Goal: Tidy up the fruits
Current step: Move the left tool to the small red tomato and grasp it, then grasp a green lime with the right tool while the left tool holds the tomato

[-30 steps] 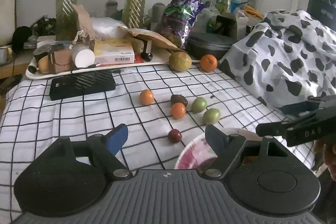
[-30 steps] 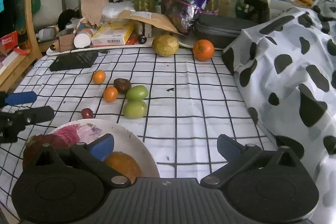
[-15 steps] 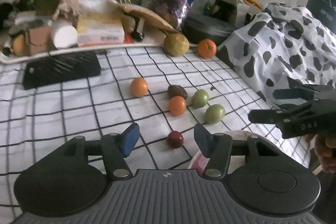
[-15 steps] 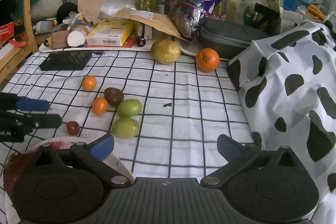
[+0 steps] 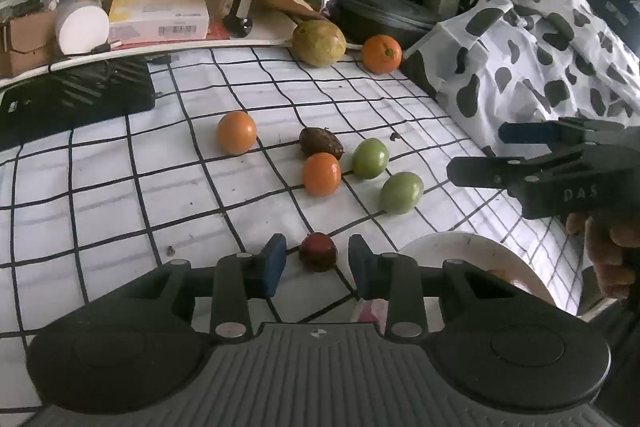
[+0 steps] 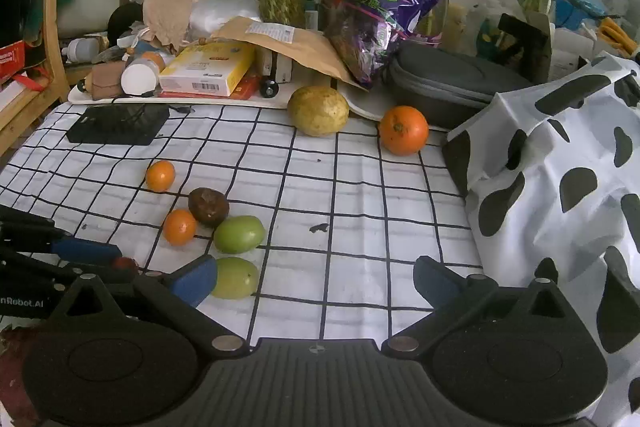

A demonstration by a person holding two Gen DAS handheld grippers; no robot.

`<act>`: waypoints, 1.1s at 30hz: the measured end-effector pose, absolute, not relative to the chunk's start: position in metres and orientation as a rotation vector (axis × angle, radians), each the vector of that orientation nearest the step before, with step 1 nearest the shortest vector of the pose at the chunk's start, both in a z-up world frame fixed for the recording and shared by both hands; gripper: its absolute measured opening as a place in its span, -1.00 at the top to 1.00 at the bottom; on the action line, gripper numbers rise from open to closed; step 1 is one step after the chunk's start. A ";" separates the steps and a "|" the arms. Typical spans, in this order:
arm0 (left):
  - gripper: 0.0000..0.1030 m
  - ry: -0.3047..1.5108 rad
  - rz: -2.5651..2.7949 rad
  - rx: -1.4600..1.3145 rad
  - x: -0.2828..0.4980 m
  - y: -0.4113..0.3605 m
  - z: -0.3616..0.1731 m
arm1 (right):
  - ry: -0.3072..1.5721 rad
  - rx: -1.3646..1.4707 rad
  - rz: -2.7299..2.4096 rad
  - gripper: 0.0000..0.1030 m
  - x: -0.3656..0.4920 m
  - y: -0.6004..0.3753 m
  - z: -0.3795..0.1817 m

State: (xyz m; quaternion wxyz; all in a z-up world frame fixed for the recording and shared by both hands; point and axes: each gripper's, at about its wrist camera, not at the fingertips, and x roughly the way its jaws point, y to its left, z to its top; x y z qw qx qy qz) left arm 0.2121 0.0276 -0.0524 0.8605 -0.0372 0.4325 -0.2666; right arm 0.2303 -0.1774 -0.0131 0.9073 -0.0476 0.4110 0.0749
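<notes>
My left gripper (image 5: 316, 263) is open, its fingers either side of a small dark red fruit (image 5: 318, 251) on the checked cloth, with small gaps. Beyond lie two small oranges (image 5: 236, 131) (image 5: 321, 173), a brown fruit (image 5: 320, 143) and two green fruits (image 5: 370, 158) (image 5: 401, 192). A white plate (image 5: 472, 247) sits to the right, partly hidden. A yellow-green fruit (image 6: 318, 110) and a big orange (image 6: 403, 130) lie at the back. My right gripper (image 6: 316, 277) is open and empty, the near green fruit (image 6: 236, 277) by its left finger.
A cluttered tray with boxes, a paper envelope (image 6: 288, 43) and a purple bag (image 6: 384, 11) lines the back edge. A black flat device (image 6: 118, 123) lies back left. A cow-print cloth (image 6: 560, 187) covers the right side. A grey case (image 6: 448, 79) sits behind the big orange.
My left gripper moved forward and down to the dark red fruit and its fingers narrowed around it. My right gripper moved forward, away from the plate, staying open.
</notes>
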 end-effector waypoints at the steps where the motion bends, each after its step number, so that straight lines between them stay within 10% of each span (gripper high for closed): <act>1: 0.42 0.906 -0.554 -0.075 0.212 0.027 -0.052 | 0.851 -0.101 0.154 -1.00 0.232 -0.177 -0.014; 21: 0.62 0.823 -0.454 0.021 0.208 0.029 -0.041 | 0.919 -0.093 0.285 -0.98 0.243 -0.155 -0.032; 33: 0.62 0.805 -0.441 0.024 0.208 0.032 -0.039 | 0.984 -0.144 0.336 -0.09 0.257 -0.137 -0.050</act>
